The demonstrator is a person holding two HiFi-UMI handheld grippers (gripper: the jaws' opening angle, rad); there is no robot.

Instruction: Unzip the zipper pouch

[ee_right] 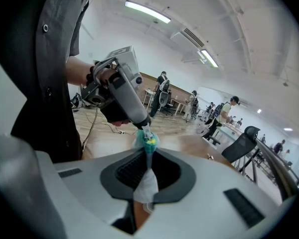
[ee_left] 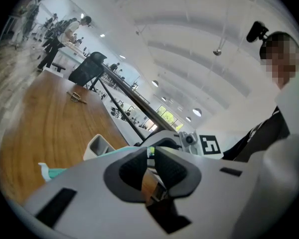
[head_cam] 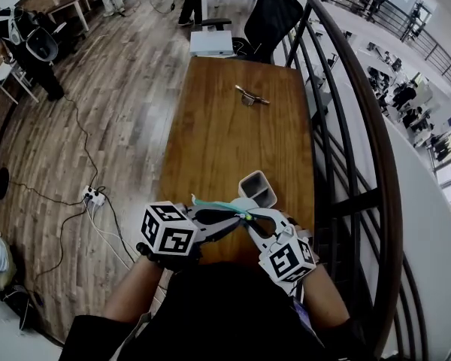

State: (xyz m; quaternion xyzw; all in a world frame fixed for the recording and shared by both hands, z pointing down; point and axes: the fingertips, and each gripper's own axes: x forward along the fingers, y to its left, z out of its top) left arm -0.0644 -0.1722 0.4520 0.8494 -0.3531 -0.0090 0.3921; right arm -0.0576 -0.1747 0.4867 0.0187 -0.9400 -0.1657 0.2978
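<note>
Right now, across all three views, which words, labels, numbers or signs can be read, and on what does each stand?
No readable words or numbers in any view.
Left cube, on the left gripper: black-and-white square marker patterns only, no letters.
Right cube, on the right gripper: the same, patterns only.
Pouch: no print visible on the part that shows.

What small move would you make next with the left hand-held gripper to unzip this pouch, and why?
Probably draw the left hand-held gripper away along the teal zipper while the right hand-held gripper holds firm. The left jaws look closed on the zipper pull, and the right ones clamp the pouch, so it seems braced.
</note>
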